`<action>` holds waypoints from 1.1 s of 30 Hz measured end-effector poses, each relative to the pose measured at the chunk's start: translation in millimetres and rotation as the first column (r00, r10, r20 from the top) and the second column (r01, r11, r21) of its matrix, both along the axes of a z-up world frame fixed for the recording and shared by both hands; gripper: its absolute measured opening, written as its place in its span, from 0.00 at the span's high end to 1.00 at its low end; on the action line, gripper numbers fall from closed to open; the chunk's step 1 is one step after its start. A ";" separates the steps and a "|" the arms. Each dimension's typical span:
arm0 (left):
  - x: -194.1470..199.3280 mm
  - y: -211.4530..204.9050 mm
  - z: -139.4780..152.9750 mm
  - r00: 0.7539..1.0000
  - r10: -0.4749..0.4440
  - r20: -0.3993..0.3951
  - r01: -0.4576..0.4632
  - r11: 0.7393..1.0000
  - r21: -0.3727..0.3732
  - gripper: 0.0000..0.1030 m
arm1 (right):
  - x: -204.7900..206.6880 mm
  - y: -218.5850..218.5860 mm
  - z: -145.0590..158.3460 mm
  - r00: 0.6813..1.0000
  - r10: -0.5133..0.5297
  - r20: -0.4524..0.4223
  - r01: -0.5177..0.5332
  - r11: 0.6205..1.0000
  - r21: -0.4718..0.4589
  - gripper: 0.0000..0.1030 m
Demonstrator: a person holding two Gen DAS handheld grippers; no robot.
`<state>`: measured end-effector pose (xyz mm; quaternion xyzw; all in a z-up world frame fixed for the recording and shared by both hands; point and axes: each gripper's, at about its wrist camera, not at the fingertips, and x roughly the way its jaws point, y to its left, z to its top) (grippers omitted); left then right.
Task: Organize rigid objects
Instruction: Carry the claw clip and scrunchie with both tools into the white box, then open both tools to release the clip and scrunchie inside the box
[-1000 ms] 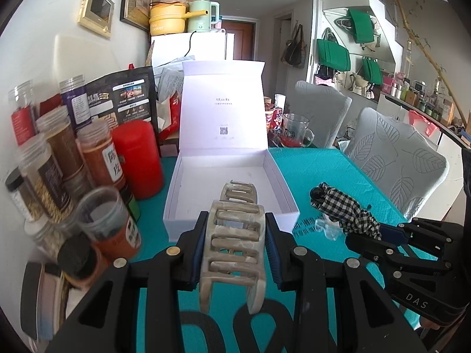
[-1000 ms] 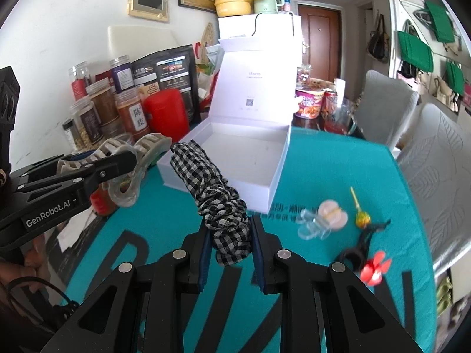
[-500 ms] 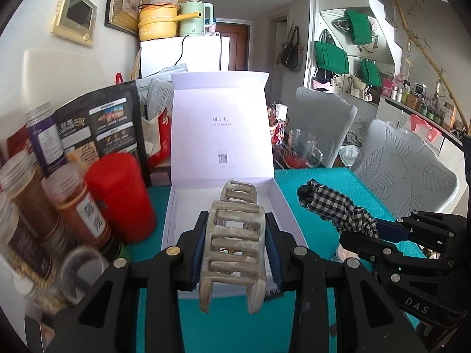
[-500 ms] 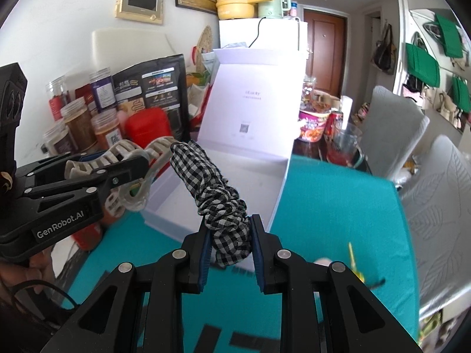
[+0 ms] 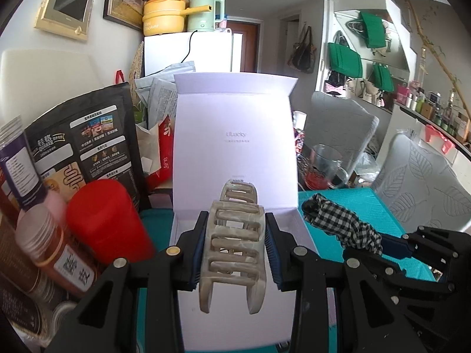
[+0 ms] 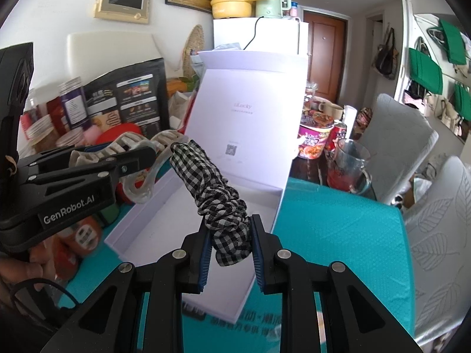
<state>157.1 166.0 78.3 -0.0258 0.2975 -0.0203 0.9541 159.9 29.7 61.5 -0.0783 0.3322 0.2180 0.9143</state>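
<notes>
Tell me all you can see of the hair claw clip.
The clip is a large beige claw of marbled, glossy plastic, with slotted sides and curved teeth pointing down. The left tongs pinch it shut by its sides, above the open white box. It touches only their blue pads.

Bright daylight, perhaps from right; fisheye-warped dark corners; left jars (image 5: 56, 250) blurred.

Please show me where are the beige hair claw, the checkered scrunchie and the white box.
beige hair claw (image 5: 234, 244): left wrist view, middle of its ribbed back.
checkered scrunchie (image 6: 219, 194): right wrist view, middle of the bunched fabric.
white box (image 6: 164, 220): right wrist view, bare inner floor.
</notes>
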 end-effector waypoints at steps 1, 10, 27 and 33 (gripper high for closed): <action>3.1 0.9 -1.7 1.000 0.003 -0.002 -0.003 1.000 0.000 0.65 | 4.5 1.1 -1.2 1.000 0.000 -0.001 0.000 1.000 0.001 0.76; 42.4 7.0 -35.4 0.994 0.015 -0.104 -0.014 1.000 0.012 0.65 | 43.7 12.2 -25.1 0.999 -0.004 -0.039 0.004 1.000 -0.010 0.76; 78.5 0.9 -91.6 0.960 0.026 -0.279 -0.013 0.999 0.049 0.65 | 84.7 23.0 -72.6 0.990 -0.004 -0.141 -0.004 0.998 -0.062 0.76; 84.2 -1.6 -106.7 0.946 0.028 -0.322 -0.011 0.998 0.054 0.65 | 89.0 24.8 -83.5 0.985 -0.020 -0.173 0.004 0.996 -0.090 0.76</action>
